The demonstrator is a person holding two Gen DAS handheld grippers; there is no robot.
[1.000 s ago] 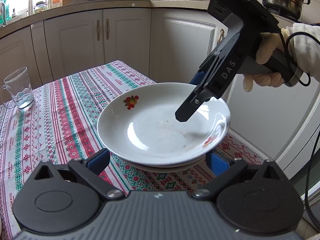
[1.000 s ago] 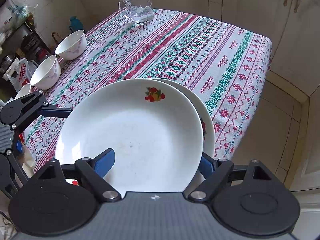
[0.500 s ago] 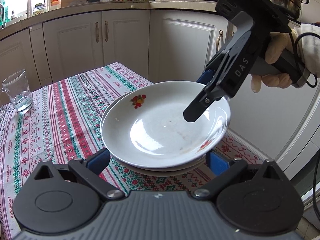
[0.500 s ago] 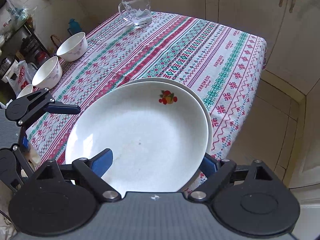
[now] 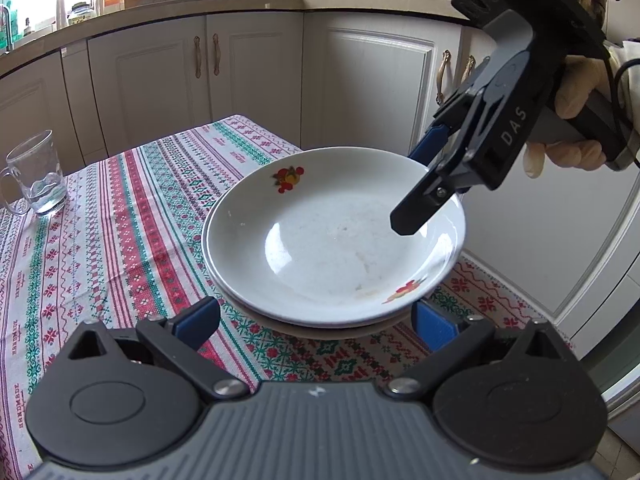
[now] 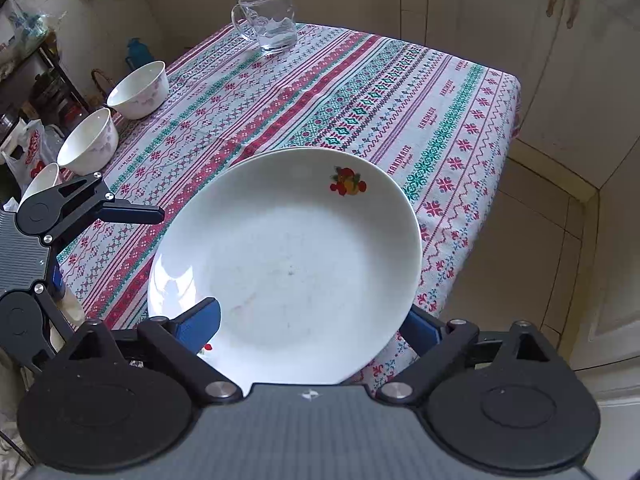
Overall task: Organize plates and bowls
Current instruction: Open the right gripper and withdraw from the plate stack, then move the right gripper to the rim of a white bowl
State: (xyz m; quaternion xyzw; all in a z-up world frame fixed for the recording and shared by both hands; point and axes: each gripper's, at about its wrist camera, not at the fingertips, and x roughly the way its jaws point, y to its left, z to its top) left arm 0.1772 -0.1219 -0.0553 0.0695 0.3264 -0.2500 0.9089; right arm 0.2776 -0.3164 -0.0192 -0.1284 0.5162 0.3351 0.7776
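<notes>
A white plate [image 5: 332, 240] [image 6: 288, 264] with fruit decals lies stacked on a second plate [image 5: 280, 322] near the corner of the patterned tablecloth [image 5: 120, 232]. My right gripper [image 6: 310, 328] [image 5: 416, 188] hovers over the stack's right rim. Its jaws are opening; the rim is between them and the pads do not press on it. My left gripper [image 5: 316, 324] stands wide open at the stack's near edge, with one of its fingers [image 6: 132, 214] showing left of the plates. Three white bowls [image 6: 138, 90] [image 6: 88, 146] [image 6: 40, 178] stand along the table's left side.
A glass mug [image 5: 36, 174] [image 6: 268, 20] stands at the far end of the table. The table edge [image 6: 460, 264] drops to the floor just right of the plates. White kitchen cabinets [image 5: 256, 72] run behind the table.
The top plate has come down from its offset place and now lies centred on the lower plate. My right gripper's jaws have widened and drawn back from the plate's middle toward its rim.
</notes>
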